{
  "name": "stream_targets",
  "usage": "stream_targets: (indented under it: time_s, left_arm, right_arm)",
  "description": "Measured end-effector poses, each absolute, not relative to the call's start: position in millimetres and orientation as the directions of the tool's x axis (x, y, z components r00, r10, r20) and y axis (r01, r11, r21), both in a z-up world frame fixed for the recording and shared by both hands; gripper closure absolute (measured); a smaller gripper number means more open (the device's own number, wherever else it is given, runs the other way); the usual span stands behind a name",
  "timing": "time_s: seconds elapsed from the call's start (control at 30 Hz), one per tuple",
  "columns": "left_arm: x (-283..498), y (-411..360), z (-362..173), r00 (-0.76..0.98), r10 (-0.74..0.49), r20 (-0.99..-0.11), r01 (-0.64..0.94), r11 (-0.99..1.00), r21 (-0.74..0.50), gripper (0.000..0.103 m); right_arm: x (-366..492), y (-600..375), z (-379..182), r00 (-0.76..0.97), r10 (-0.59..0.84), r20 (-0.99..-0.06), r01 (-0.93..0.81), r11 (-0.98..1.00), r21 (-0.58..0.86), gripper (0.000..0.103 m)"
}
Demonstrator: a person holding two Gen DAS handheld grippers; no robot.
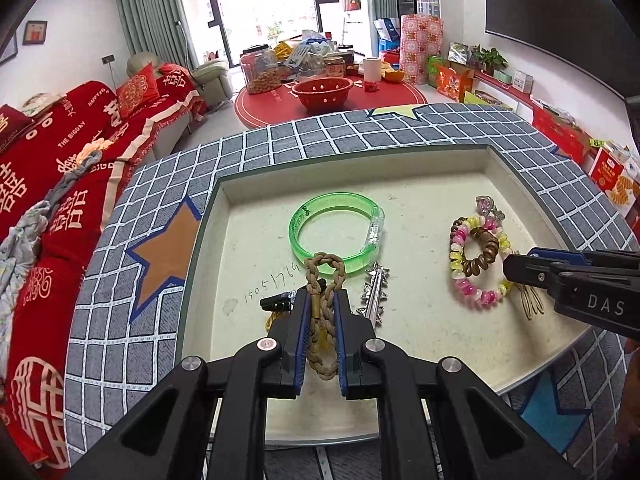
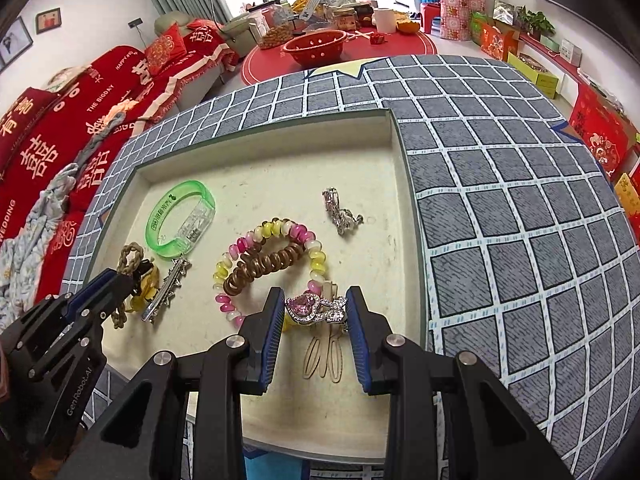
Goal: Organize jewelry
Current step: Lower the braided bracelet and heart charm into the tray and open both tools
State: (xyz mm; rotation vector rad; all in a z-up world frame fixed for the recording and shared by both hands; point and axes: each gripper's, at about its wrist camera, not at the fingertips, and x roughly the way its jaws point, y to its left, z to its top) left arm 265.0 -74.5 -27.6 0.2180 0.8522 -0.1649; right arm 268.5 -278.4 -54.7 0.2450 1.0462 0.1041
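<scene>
Starting on the left, there's a red sofa (image 1: 60,152) covered in wedding-print throws, next to the grey grid-pattern tabletop (image 1: 160,184) with an orange star (image 1: 166,248) printed on it. A shallow cream tray (image 1: 256,208) sits on that surface and all the jewelry is inside it.

The left gripper (image 1: 322,300) is pinching a brown braided cord bracelet (image 1: 322,280) between its blue pads, and the cord's loop lies over the near edge of a green translucent bangle (image 1: 316,216). A small black clip (image 1: 276,302) sits just left of that gripper's tip. Just right of it lies a spiky silver hair clip (image 1: 374,294), pretty much touching the bangle's rim.

Further right in the tray is a pink, yellow and white beaded bracelet (image 2: 276,236) with a brown spiral hair tie (image 2: 260,266) resting inside its ring. Up past that, a small silver charm piece (image 2: 340,210) lies on its own, apart from the rest.

Then the right gripper (image 2: 316,310), which is closed onto a pink heart-stone silver brooch (image 2: 310,308), held just at the bracelet's near side. Under it, flat on the tray, are a couple of thin gold oval hoops (image 2: 324,358). Whether the brooch is lifted clear of the tray is hard to call. To the right there's just more grid cloth.
</scene>
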Motion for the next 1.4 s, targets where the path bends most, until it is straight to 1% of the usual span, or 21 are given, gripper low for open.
stream_targets:
  time_s: [0.23, 0.27, 0.33, 0.37, 0.4, 0.6, 0.8, 1.2, 1.23, 1.27, 1.3, 1.37, 1.4]
  left_arm:
    - [261.9, -82.2, -27.3, 0.649, -0.040, -0.760, 0.247, 0.955, 0.161, 0.078]
    - [261.6, -82.1, -26.7, 0.647, -0.041, -0.762, 0.247, 0.956, 0.158, 0.078]
    - [261.6, -80.7, -26.1, 0.642, -0.044, -0.765, 0.243, 0.958, 0.149, 0.078]
    - [261.7, -80.1, -26.0, 0.641, -0.042, -0.767, 0.239, 0.960, 0.148, 0.078]
    - [261.9, -79.7, -26.3, 0.640, -0.038, -0.768, 0.236, 0.960, 0.149, 0.078]
    - [260.4, -75.9, -25.2, 0.644, -0.015, -0.765, 0.214, 0.963, 0.162, 0.078]
    - [259.4, -75.0, -20.4, 0.646, -0.019, -0.763, 0.209, 0.966, 0.154, 0.078]
    - [260.0, -77.4, -20.3, 0.640, -0.019, -0.768, 0.216, 0.964, 0.156, 0.077]
    - [260.5, -77.3, -20.4, 0.638, -0.020, -0.770, 0.218, 0.964, 0.155, 0.060]
    - [260.6, -77.0, -20.3, 0.638, -0.019, -0.769, 0.216, 0.964, 0.155, 0.017]
    - [259.4, -76.3, -18.9, 0.649, -0.015, -0.760, 0.206, 0.966, 0.156, 0.001]
    - [253.2, -76.2, -12.7, 0.689, -0.024, -0.724, 0.202, 0.966, 0.161, 0.000]
    - [253.4, -78.0, -12.2, 0.684, -0.027, -0.729, 0.215, 0.962, 0.166, 0.000]
  right_arm:
    - [267.6, -276.2, -55.2, 0.494, 0.195, -0.847, 0.024, 0.971, 0.237, 0.068]
    - [268.2, -275.9, -54.8, 0.492, 0.198, -0.848, 0.023, 0.970, 0.240, 0.066]
    - [268.2, -276.0, -53.4, 0.491, 0.209, -0.846, 0.023, 0.967, 0.253, 0.057]
    - [269.4, -276.7, -52.3, 0.493, 0.211, -0.844, 0.024, 0.967, 0.255, 0.051]
    - [269.2, -277.0, -51.8, 0.495, 0.213, -0.843, 0.025, 0.966, 0.259, 0.049]
    - [262.5, -283.3, -43.7, 0.512, 0.256, -0.820, 0.040, 0.946, 0.321, 0.045]
    - [254.5, -283.7, -33.5, 0.529, 0.268, -0.805, 0.038, 0.941, 0.338, 0.042]
    - [249.6, -289.4, -23.7, 0.546, 0.264, -0.795, 0.049, 0.937, 0.345, 0.041]
    - [249.3, -289.7, -23.3, 0.546, 0.264, -0.795, 0.050, 0.937, 0.345, 0.041]
    - [249.4, -289.9, -23.5, 0.547, 0.264, -0.795, 0.051, 0.937, 0.346, 0.041]
    - [249.2, -290.1, -23.2, 0.547, 0.263, -0.795, 0.052, 0.937, 0.347, 0.041]
    - [248.2, -290.8, -21.9, 0.550, 0.263, -0.793, 0.053, 0.936, 0.348, 0.041]
    - [248.2, -291.5, -21.2, 0.552, 0.263, -0.791, 0.053, 0.936, 0.348, 0.041]
